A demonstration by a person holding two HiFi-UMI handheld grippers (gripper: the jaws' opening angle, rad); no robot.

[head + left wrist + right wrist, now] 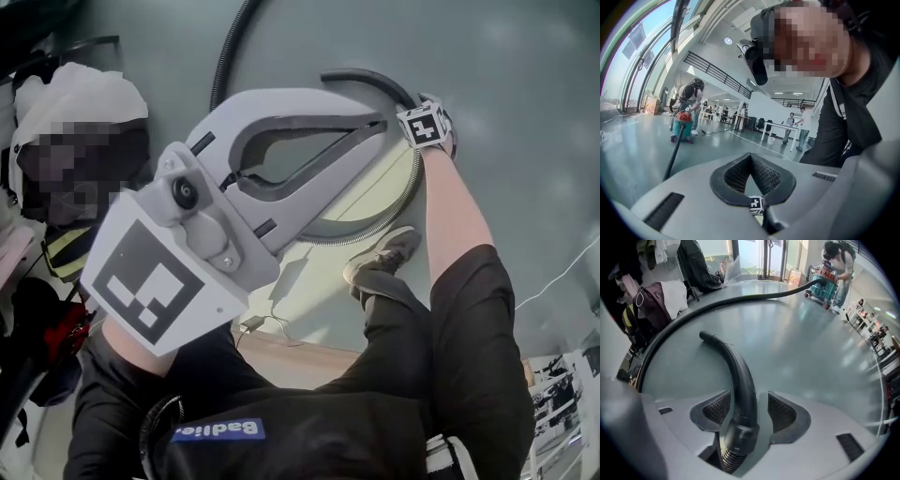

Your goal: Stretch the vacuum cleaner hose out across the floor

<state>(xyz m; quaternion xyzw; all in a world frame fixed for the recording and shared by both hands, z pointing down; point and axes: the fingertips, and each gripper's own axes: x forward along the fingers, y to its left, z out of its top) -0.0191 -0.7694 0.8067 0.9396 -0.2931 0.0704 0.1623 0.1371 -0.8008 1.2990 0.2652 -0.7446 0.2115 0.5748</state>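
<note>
Across the frame's top and left, the hose (731,298) arcs from the vacuum cleaner (824,284) round to the right gripper's (749,401) parted fingers (783,412), seemingly nearly laid out, while the left gripper's (750,157) fingers meet, empty.

Black ribbed hose (717,303) arcs over floor (811,352) from far vacuum cleaner (822,284); smooth curved end tube (740,376) between my parted jaws.

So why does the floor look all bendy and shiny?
Right gripper view: the wide lens bulges the floor, and window light glares off it. Head view: the close left claw looks huge. Left gripper view: corners go dark.
</note>
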